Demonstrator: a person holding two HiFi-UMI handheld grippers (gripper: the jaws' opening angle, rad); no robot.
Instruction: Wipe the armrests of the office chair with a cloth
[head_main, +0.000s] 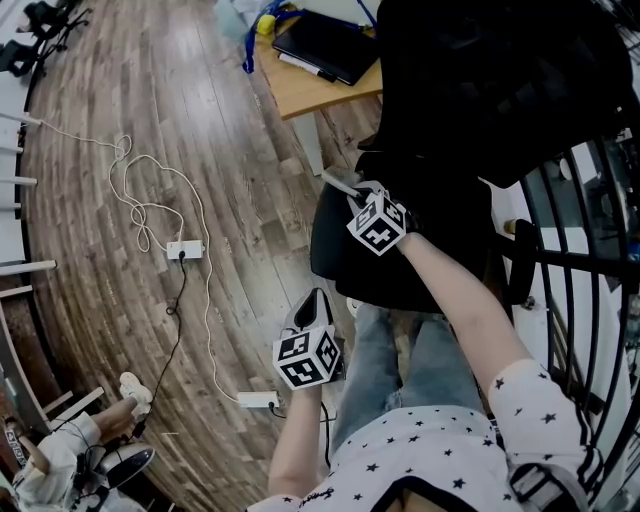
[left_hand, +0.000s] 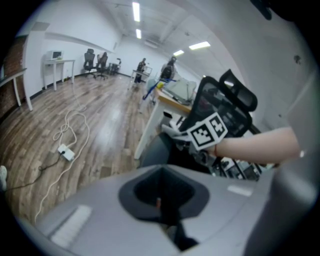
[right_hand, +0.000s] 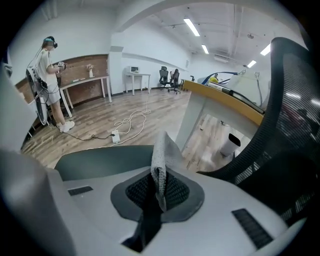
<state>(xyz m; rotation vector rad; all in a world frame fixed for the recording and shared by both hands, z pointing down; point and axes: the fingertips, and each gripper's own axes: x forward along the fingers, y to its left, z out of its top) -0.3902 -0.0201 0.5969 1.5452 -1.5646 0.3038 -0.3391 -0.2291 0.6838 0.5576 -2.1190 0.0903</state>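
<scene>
At the near left edge of the black mesh-backed office chair (head_main: 470, 90), a small grey woven cloth (right_hand: 161, 160) stands up from the right gripper (right_hand: 158, 196). Its jaws are clamped on the cloth's lower end, so the free end points toward the chair. In the head view the cloth's tip lies near the edge of the dark padded seat (head_main: 400, 265), and as far as can be seen it is held above the seat, not pressed on it. A black upright piece at the far side of the seat may be one armrest, but the dark chair parts blur together and I cannot say for sure. The left gripper (left_hand: 164, 204) hangs lower and nearer the person's body, apart from the chair, its jaws together with nothing between them. Beyond the chair is a light wooden desk (head_main: 325, 95) with a flat black laptop (head_main: 325, 45) on it. A white power strip (head_main: 185, 250) with a looping white cable lies on the wood-plank floor (head_main: 90, 330). Judged from this, the wiping has not begun: the cloth is gripped and close to the chair, which is the approach step. The next move calls for laying the cloth's free end flat on top of an armrest and drawing it along the length, pressing down enough to keep contact without tugging the cloth out of the jaws.
</scene>
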